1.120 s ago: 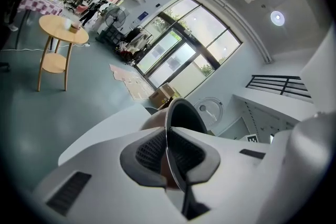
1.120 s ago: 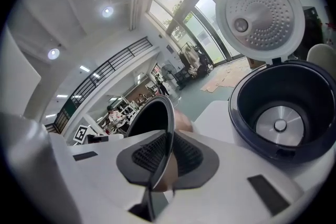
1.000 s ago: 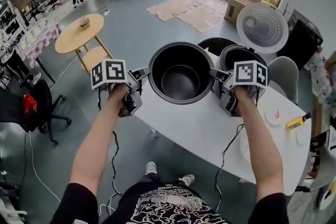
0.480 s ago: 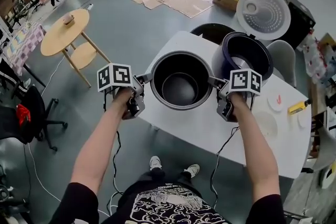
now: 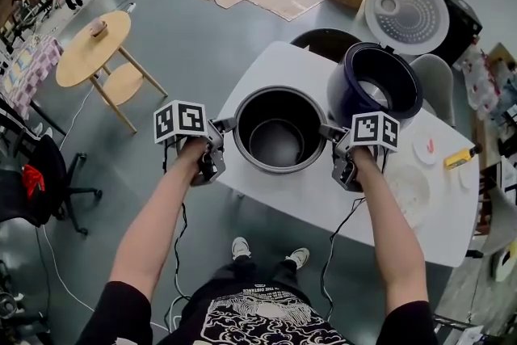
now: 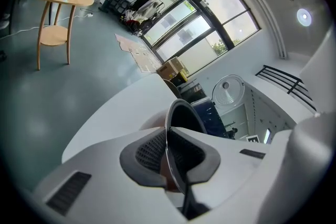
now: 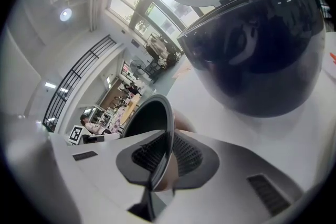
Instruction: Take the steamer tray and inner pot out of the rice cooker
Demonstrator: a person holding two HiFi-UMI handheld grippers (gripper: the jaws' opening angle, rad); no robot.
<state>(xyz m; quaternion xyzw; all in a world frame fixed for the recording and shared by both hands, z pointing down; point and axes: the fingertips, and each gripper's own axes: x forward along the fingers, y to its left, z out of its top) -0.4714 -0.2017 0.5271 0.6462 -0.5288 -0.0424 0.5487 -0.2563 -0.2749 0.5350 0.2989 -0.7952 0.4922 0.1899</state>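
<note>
Dark grey round metal inner pot (image 5: 277, 129) is out, its thin rim clamped at the left by the left gripper (image 5: 220, 128) and at the right by the right gripper (image 5: 329, 131), over the white table (image 5: 323, 202) just beside the open navy rice cooker (image 5: 374, 85).

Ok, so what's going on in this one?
A person holds the dark inner pot by its rim with both tools: the left gripper clamps the left side, the right gripper the right side. The pot is out of the navy rice cooker, which stands behind it, lid up, on the white table. Whether the pot's base rests on the table isn't clear.
</note>
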